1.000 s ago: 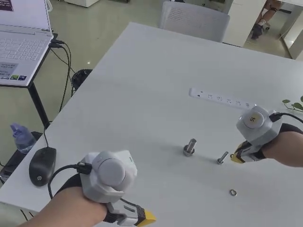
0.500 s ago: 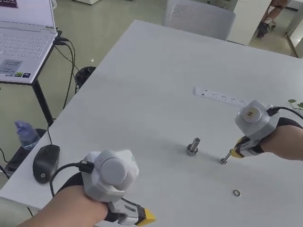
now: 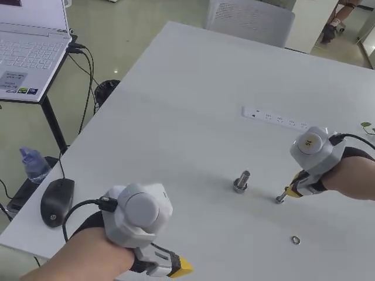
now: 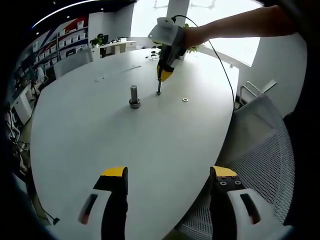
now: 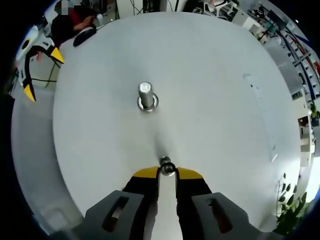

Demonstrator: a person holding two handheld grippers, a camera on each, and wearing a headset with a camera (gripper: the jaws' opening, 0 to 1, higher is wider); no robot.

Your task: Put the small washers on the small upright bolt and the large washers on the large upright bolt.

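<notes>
Your right gripper (image 5: 167, 174): jaws nearly together, tips flanking small bolt (image 5: 166, 164) top, mid-table (image 3: 176, 117); grip unclear. Large bolt (image 5: 147, 97) near. Your left gripper (image 4: 169, 173) gapes empty at near edge. Loose washer (image 3: 296, 239) beside small bolt.

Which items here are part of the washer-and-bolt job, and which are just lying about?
Job: large upright bolt; small upright bolt with the right gripper at its top; one loose washer on the table; left gripper, open.
Lying about: power strip, mouse, laptop, bottle, chair.
</notes>
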